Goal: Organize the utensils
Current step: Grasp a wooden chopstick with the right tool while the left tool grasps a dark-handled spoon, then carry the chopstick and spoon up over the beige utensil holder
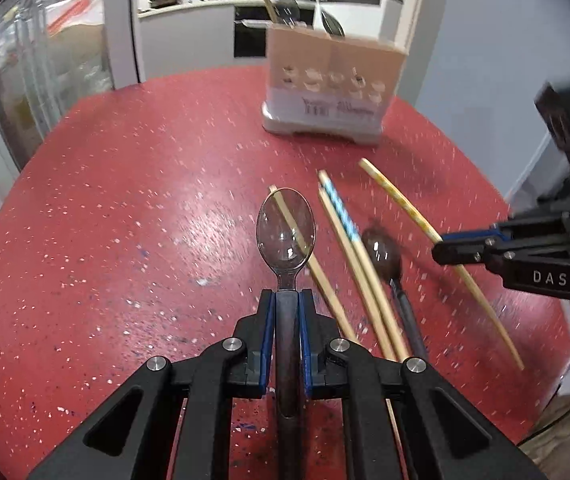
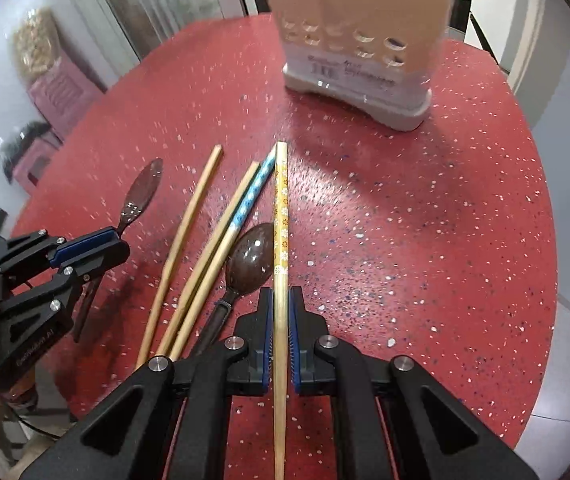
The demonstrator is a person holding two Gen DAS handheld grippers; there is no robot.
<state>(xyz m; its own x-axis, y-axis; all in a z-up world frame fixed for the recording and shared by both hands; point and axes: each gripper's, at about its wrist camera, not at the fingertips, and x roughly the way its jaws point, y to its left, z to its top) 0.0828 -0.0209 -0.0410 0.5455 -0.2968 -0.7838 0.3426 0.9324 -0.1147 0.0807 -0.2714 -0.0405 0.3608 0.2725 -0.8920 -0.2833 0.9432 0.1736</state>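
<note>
My left gripper (image 1: 286, 294) is shut on the handle of a clear dark plastic spoon (image 1: 286, 228), held above the red table; it also shows in the right wrist view (image 2: 119, 236) with the spoon (image 2: 143, 190). My right gripper (image 2: 281, 292) is shut on a yellow flower-patterned chopstick (image 2: 281, 208); in the left wrist view that gripper (image 1: 445, 250) holds the chopstick (image 1: 401, 204) at the right. On the table lie a second dark spoon (image 2: 251, 260), a blue-patterned chopstick (image 2: 251, 194) and two plain ones (image 2: 189, 232). The beige utensil holder (image 1: 333, 84) stands at the far side.
The round red speckled table (image 2: 405, 240) has its edge close on the right. The holder (image 2: 361, 48) has several utensils in it. Kitchen counters and a glass-front cabinet lie beyond the table.
</note>
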